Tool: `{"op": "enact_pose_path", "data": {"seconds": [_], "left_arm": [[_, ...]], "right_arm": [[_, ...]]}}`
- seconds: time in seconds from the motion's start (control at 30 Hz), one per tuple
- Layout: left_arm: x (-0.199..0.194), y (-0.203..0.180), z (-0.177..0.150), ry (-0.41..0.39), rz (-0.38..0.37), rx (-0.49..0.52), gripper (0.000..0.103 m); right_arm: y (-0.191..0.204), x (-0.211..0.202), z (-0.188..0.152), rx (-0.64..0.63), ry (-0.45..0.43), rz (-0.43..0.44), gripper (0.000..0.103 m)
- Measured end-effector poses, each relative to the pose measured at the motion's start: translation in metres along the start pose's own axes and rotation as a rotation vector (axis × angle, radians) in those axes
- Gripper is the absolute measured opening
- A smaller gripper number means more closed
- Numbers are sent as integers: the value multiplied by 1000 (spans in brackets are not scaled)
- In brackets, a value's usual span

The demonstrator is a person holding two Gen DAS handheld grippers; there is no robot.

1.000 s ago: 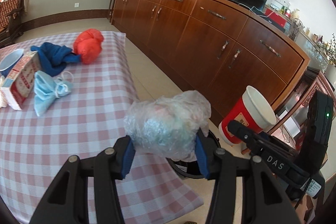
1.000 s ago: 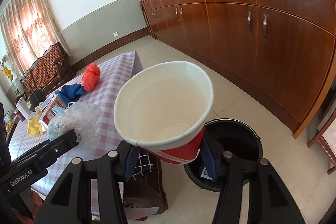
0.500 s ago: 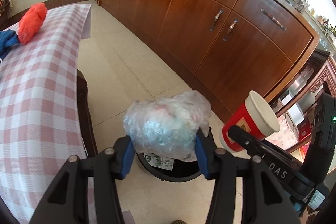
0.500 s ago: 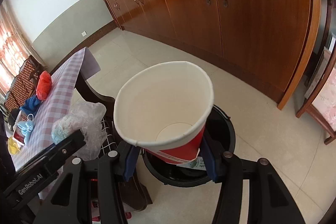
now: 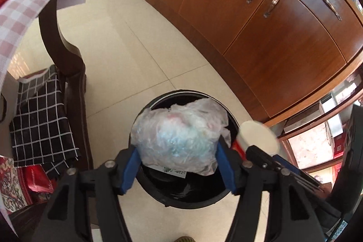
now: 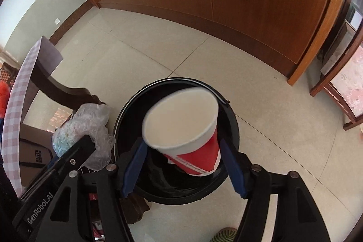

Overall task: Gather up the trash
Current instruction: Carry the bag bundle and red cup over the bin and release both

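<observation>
My left gripper (image 5: 178, 162) is shut on a crumpled clear plastic bag (image 5: 179, 139) and holds it over the black round trash bin (image 5: 188, 194) on the floor. My right gripper (image 6: 183, 167) has opened; the red paper cup (image 6: 183, 128) with a white inside sits loose between the blue pads, tilted, over the bin (image 6: 229, 128). The cup also shows in the left wrist view (image 5: 258, 136), and the bag in the right wrist view (image 6: 84, 126).
A wooden sideboard (image 5: 272, 26) runs along the far side. The table with the pink checked cloth (image 5: 29, 6) and its dark leg (image 5: 61, 46) stand at the left. A black checked cloth (image 5: 38, 114) and bags lie under the table. Tiled floor (image 6: 158, 49) surrounds the bin.
Both grippers have tipped down and moved over the bin. The right gripper's pads have spread apart and the cup has slipped loose and tilted. The left still grips the bag.
</observation>
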State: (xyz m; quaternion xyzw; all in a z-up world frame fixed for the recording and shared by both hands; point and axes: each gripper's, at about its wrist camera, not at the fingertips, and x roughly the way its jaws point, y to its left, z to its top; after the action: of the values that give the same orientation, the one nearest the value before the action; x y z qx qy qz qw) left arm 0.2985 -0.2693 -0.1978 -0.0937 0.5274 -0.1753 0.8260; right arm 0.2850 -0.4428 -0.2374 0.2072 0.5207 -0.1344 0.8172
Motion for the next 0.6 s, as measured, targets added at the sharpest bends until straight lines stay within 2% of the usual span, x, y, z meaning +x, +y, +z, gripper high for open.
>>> {"op": "enact_pose_path", "data": {"seconds": [0.03, 0.27, 0.37, 0.6], "left_arm": [[3, 1, 1, 4, -1, -13, 77], [3, -9, 4, -13, 2, 32, 77], [-7, -15, 5, -41, 5, 55, 79], [-36, -23, 4, -98, -5, 61, 79]], "right_arm": [[-4, -3, 1, 18, -8, -9, 73], [-13, -37, 4, 52, -98, -15, 73], [-16, -51, 4, 57, -139, -27, 74], [-24, -69, 8, 90, -162, 0, 74]]}}
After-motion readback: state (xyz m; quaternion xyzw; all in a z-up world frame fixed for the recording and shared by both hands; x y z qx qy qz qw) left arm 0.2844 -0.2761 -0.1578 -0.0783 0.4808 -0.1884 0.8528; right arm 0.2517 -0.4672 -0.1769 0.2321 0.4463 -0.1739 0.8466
